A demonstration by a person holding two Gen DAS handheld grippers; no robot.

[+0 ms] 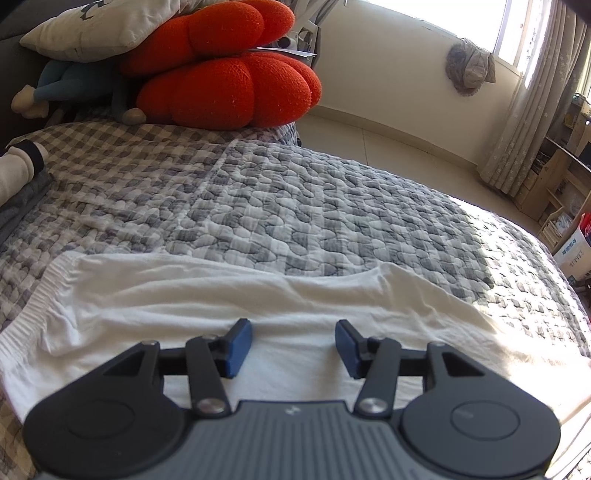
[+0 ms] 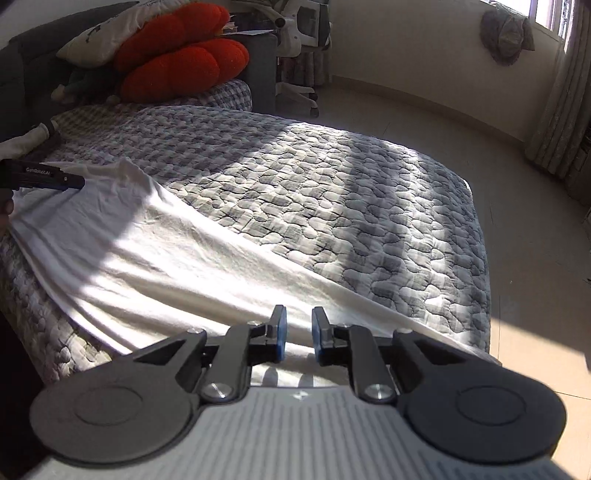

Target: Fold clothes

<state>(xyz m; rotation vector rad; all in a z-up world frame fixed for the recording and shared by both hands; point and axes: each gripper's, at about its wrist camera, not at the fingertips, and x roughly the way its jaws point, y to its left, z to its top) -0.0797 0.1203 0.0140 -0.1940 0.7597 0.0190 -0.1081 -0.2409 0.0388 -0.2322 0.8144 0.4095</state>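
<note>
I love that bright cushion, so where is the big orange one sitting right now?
The orange cushion sits at the head of the bed, upper left in both wrist views, under a white pillow and on the grey quilt.

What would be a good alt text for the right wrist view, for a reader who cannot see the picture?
The right gripper, jaws slightly apart and holding nothing, hovers over a white garment spread along the near edge of a bed with a grey patterned quilt. At far left, the left gripper reaches over the garment's other end; red cushions lie behind.
</note>
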